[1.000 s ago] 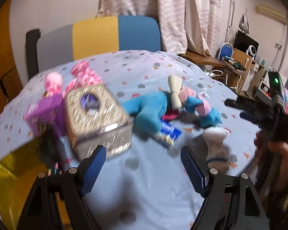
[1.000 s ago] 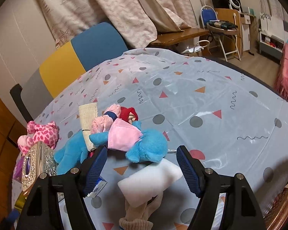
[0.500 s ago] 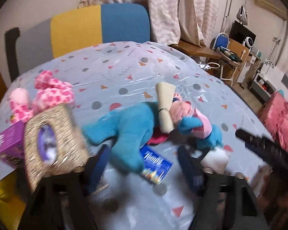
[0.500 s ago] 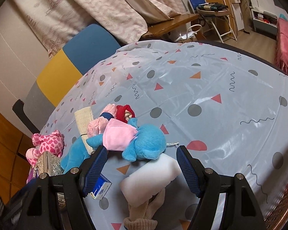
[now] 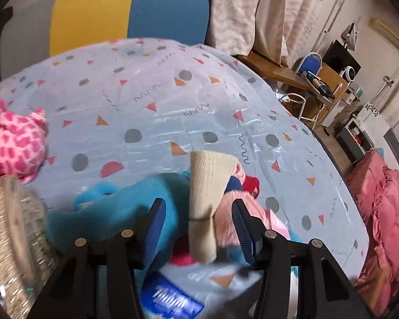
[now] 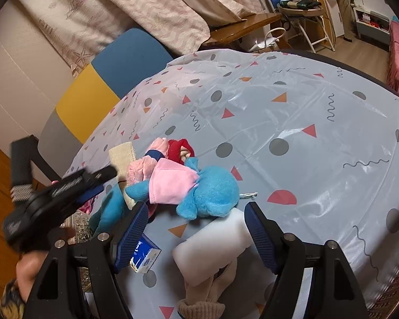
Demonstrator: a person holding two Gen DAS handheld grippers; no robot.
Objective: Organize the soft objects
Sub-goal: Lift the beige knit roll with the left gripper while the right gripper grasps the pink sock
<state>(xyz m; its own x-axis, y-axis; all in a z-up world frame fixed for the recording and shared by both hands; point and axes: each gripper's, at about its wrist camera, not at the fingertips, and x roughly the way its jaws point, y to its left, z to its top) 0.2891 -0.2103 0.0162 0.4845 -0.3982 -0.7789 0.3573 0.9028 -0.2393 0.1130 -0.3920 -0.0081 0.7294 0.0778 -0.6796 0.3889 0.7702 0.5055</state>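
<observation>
My left gripper [image 5: 199, 228] hovers over the plush pile with its jaws closing. A beige rolled cloth [image 5: 203, 183] lies between the pads, which do not touch it. Under the cloth are a blue plush toy [image 5: 119, 210] and a fuzzy pink piece [image 5: 236, 212]. In the right wrist view the same blue plush [image 6: 210, 188] wears a pink shirt, with the beige cloth [image 6: 121, 155] behind it. The left gripper [image 6: 103, 183] reaches in from the left. My right gripper [image 6: 196, 228] is open above a white foam block [image 6: 212, 247] and a beige sock [image 6: 207, 295].
A pink spotted plush [image 5: 13, 143] and a glittery tissue box [image 5: 10, 228] sit at the left. A blue tissue pack [image 6: 143, 255] lies by my right gripper's left finger. A red item [image 6: 178, 147] pokes out behind the plush. The patterned tablecloth [image 6: 306, 122] stretches far and right. A chair [image 5: 130, 10] stands behind.
My left gripper swept away from the glittery box to over the plush pile, its jaws narrowing, and it now shows in the right wrist view. My right gripper stayed put.
</observation>
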